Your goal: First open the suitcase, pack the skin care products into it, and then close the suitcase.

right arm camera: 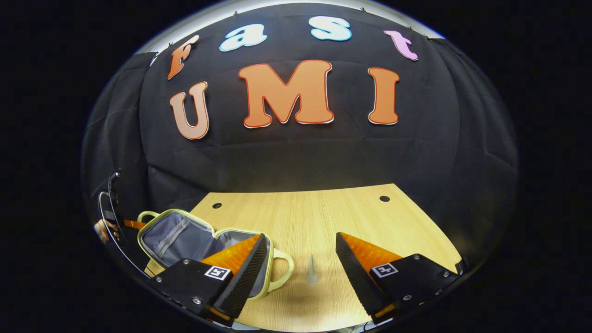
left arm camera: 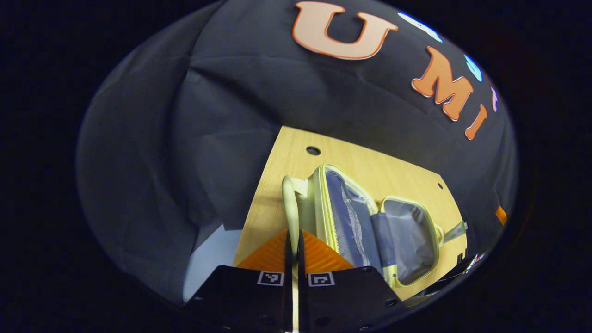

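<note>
A pale green suitcase lies wide open on the wooden table, its grey-lined halves spread flat and one looped handle turned toward the left gripper, whose fingers are pressed almost together just short of that handle, with only a thin slit between them and nothing visibly clamped. In the right gripper view, the right gripper hovers with its fingers spread wide just beside the suitcase, a small clear cone-shaped item standing on the table between them, beside the suitcase's other handle.
</note>
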A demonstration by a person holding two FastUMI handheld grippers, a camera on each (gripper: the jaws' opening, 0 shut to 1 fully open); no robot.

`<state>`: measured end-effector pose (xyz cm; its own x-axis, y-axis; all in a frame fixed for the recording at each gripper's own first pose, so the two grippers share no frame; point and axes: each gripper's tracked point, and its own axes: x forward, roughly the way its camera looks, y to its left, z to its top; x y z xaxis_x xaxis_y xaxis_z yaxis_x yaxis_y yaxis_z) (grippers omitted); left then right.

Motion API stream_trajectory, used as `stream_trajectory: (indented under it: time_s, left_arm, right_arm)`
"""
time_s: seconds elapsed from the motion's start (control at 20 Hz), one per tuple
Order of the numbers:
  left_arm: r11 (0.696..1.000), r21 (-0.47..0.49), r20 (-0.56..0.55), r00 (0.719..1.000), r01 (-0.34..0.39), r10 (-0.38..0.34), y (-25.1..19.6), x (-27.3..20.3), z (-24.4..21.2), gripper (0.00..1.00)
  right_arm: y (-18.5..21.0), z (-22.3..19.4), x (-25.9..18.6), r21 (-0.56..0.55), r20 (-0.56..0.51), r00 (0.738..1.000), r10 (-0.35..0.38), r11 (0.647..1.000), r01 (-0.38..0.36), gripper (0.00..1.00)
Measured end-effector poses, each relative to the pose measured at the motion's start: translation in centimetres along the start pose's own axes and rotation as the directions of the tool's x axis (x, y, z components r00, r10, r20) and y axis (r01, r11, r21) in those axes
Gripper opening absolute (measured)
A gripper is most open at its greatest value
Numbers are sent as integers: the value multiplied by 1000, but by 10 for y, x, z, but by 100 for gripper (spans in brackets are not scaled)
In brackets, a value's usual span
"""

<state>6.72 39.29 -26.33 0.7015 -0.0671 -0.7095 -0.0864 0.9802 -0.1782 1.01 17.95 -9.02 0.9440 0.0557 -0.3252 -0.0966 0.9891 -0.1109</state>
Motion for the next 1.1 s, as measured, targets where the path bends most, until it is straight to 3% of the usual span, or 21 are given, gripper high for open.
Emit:
stream_trajectory:
  time_s: [0.1,0.25,0.45,0.5,0.55,0.6,0.7,0.8,0.85,1.1]
  left_arm:
    - [1000,-19,-37,999,-22,22,14,12,-18,5]
    - [998,27,-87,995,-49,51,31,29,-41,5]
    - [995,31,-143,985,-95,98,42,54,-60,5]
    - [991,51,-152,980,-123,129,48,54,-62,15]
    - [986,77,-156,975,-149,160,54,55,-64,18]
    - [981,98,-157,971,-168,181,56,54,-66,43]
    - [962,144,-115,962,-231,248,72,46,-54,69]
    - [956,148,-51,964,-252,262,63,34,-37,96]
    - [957,139,-16,966,-254,258,54,28,-27,100]
    - [951,163,147,959,-264,241,-7,-16,30,98]
  right_arm:
    - [0,-2,1,-27,-12,1000,-6,1000,6,95]
    - [-4,4,3,-71,-8,1000,-25,997,25,95]
    - [-4,8,7,-39,-10,1000,-27,999,27,95]
    - [-4,9,7,-35,-11,1000,-27,999,27,95]
    - [-5,9,7,-35,-8,999,-32,999,32,95]
    - [-7,9,7,-39,-2,999,-40,998,40,95]
    - [-11,6,8,-46,-3,999,-51,998,50,95]
    - [-15,3,9,-38,-6,999,-52,998,51,95]
    - [-18,1,11,-34,-10,999,-50,998,50,95]
    - [-36,2,17,-28,-2,999,-54,998,54,95]
